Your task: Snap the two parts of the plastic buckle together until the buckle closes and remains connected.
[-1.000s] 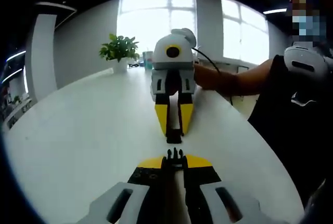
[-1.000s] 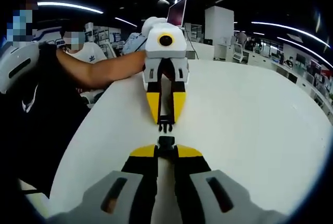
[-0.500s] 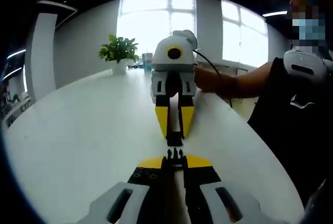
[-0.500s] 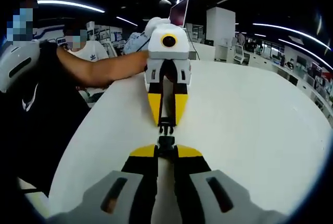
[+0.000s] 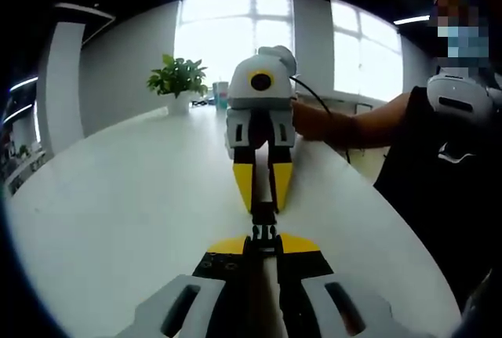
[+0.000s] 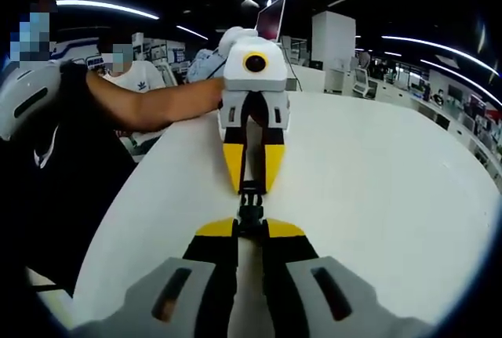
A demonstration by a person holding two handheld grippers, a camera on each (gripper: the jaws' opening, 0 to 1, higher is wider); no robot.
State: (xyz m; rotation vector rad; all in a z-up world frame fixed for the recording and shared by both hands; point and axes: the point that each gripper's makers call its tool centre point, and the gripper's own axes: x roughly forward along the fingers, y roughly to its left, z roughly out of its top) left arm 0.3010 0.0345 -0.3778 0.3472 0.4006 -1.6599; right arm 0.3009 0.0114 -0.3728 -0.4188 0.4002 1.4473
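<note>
Over white table (image 5: 118, 197), buckle halves (image 5: 263, 224) touching, seemingly half-inserted

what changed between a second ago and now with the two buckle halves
The gap has closed: the pronged half in the left gripper and the socket half in the right gripper, a short way apart before, now meet tip to tip, prongs entering. Both grippers stay clamped, in line above the white table.

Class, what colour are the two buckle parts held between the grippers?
Black; the buckle parts show best in the right gripper view.
</note>
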